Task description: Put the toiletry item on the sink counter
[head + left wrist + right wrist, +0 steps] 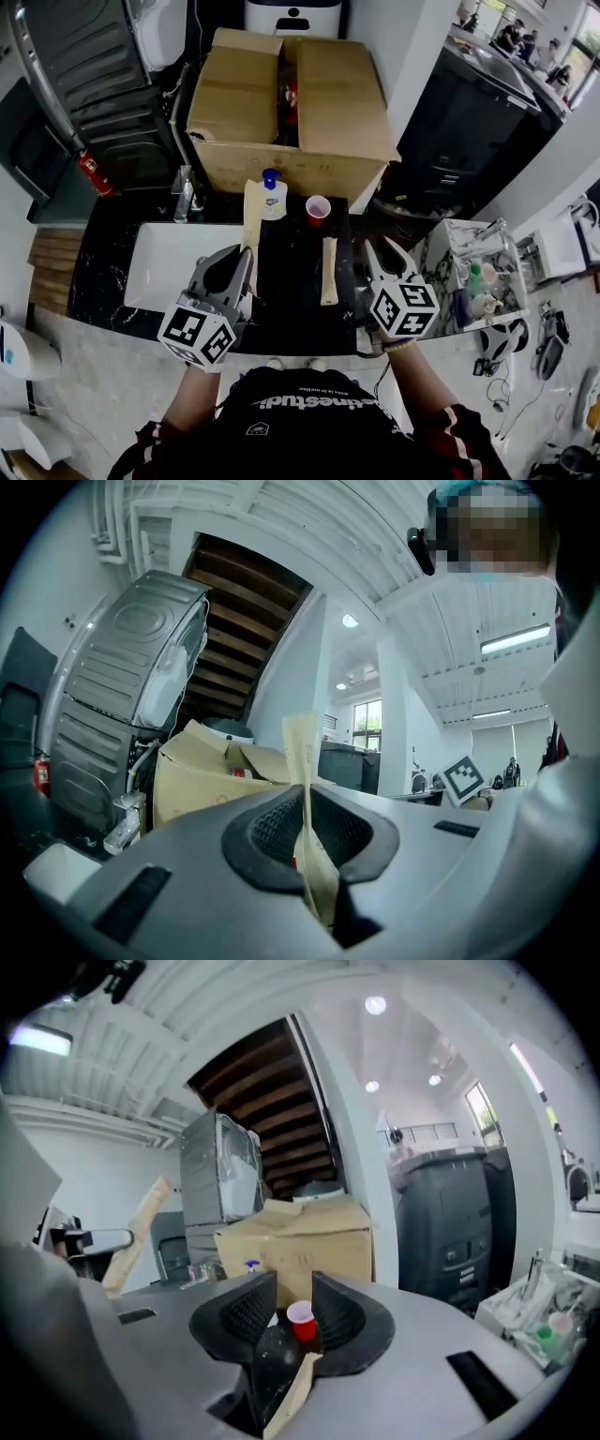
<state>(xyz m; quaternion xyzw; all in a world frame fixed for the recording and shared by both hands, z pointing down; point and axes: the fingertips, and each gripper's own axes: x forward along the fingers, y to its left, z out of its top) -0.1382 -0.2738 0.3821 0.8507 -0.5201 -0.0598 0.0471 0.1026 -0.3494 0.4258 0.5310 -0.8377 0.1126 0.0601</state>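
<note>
Now left gripper (pixel 242 262) clamped on tan packet (pixel 251 217), right gripper (pixel 386 253) with jaws wide apart

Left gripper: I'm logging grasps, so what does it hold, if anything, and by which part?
The left gripper holds a tan paper packet by its near end; the rest juts out.

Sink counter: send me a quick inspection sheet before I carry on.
Surface: black counter, white sink at its left.
Job's things: held paper packet in the left gripper; second paper packet flat on the counter.
Clutter: pump bottle, red cup at the back.
Grippers: left shut on its packet; right gripper open, pads on nothing.
Cables: loose cable on the floor, right.
Surroundings: cardboard box, fire extinguisher, rack.
</note>
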